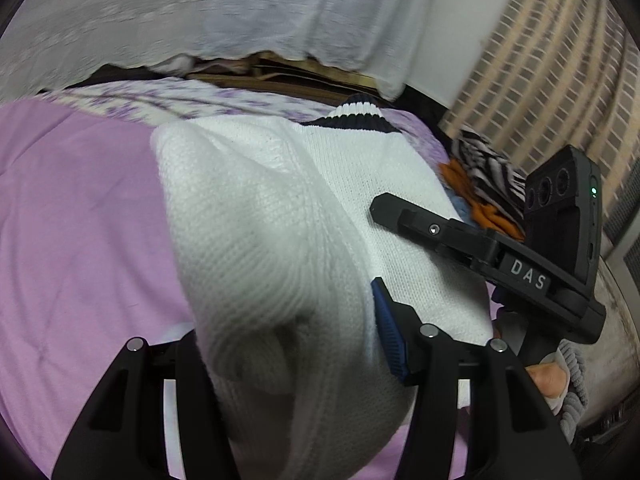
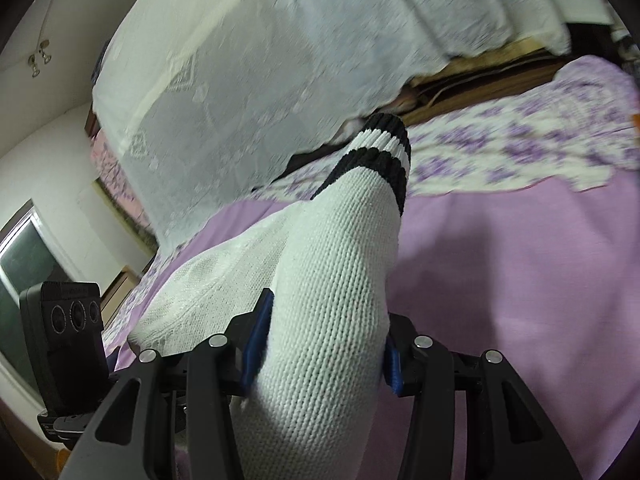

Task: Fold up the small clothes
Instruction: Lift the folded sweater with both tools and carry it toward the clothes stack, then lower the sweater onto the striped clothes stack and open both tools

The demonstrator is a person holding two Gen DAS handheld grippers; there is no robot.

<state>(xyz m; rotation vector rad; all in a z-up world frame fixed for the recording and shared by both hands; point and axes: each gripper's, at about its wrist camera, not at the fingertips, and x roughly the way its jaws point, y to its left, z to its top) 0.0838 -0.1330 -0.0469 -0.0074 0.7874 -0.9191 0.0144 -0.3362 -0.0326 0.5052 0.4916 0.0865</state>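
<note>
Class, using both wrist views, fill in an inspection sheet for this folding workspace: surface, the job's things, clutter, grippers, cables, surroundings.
Surface: lilac bedspread, with a floral sheet at its far edge.
Job's things: white knit garment with black-and-white striped trim, lifted off the bed.
Clutter: pile of striped and orange clothes at the bedside.
Grippers: left gripper and right gripper each closed on bunched knit fabric.
Cables: nothing seen.
Surroundings: white lace cloth hanging behind the bed, brick-pattern wall, window.
</note>
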